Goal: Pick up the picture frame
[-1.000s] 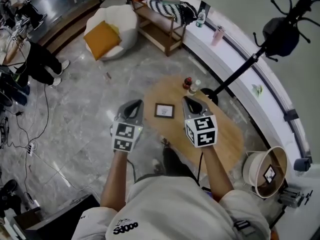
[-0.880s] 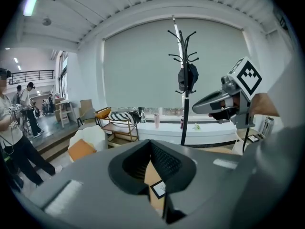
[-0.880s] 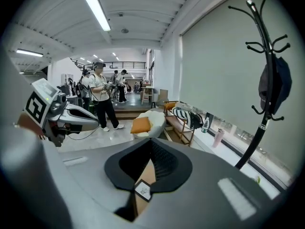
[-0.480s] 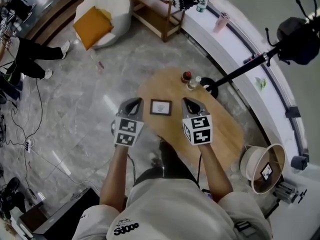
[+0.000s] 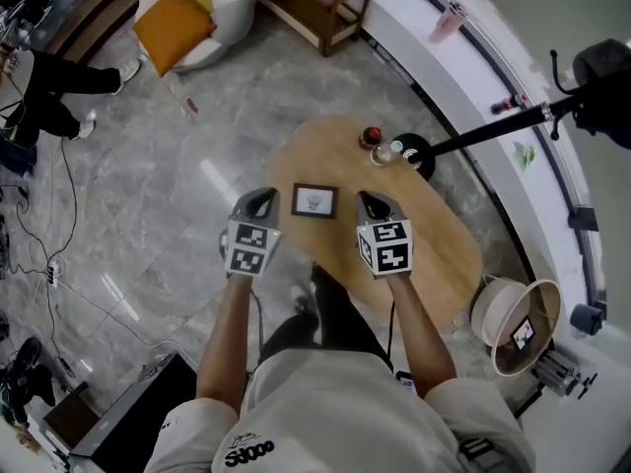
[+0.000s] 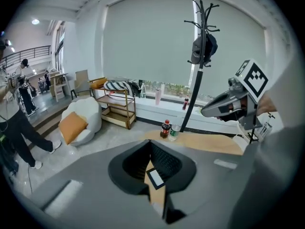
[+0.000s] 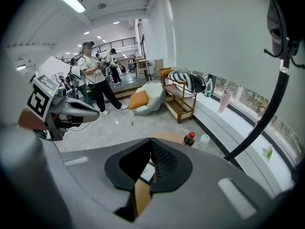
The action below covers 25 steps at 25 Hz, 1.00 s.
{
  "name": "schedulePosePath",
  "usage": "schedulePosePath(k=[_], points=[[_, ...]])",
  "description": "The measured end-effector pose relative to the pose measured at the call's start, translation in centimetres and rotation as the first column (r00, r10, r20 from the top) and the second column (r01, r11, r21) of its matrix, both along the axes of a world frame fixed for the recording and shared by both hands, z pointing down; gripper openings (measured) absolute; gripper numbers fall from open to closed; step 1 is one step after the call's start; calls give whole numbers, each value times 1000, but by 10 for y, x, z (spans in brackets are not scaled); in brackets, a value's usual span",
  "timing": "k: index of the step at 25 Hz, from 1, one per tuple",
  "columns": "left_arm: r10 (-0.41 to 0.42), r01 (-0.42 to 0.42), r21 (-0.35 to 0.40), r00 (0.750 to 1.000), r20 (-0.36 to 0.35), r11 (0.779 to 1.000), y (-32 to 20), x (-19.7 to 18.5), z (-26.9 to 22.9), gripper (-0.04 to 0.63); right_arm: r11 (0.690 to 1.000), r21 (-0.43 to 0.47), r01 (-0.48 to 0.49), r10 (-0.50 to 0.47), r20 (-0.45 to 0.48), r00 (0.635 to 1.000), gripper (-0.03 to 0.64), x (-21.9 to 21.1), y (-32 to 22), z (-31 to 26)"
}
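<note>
Both claws were pressed together and empty: my left claw (image 5: pixel 258 198) and right claw (image 5: pixel 367 199) flanked the picture frame (image 5: pixel 315 201), which lay flat on the wooden surface (image 5: pixel 439 249).

Black-edged white picture frame (image 5: pixel 315 201), tan wood-grain table (image 5: pixel 444 239), grey marbled floor (image 5: pixel 148 215), orange cushion (image 5: pixel 173 28).

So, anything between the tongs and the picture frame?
Nothing visible does. The dark-rimmed rectangular picture frame lies flat on the oval wooden table, in the clear gap between the left tongs and right tongs.
</note>
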<state>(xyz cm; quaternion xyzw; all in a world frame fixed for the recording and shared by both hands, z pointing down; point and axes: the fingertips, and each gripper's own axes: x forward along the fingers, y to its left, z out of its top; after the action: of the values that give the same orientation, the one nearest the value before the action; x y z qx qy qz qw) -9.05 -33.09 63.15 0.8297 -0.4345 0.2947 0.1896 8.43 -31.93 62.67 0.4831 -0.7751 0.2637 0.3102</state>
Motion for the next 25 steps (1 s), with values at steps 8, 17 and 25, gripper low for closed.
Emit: schedulePosePath(k=[8,17,25], points=[[-5,4,-127,1000,-8,992,0,12,76,11,994,-105,18,-15,33,999,48,-3,-10,66],[-56,50,-244,998,-15,968,-2,16,165,39,967,-253,-36,55,66,996,101,3,-12,160],[-68,62,-334,998,-6,940,-1,25,234,58,936,-348,-45,75,74,994,137,-4,-9,232]])
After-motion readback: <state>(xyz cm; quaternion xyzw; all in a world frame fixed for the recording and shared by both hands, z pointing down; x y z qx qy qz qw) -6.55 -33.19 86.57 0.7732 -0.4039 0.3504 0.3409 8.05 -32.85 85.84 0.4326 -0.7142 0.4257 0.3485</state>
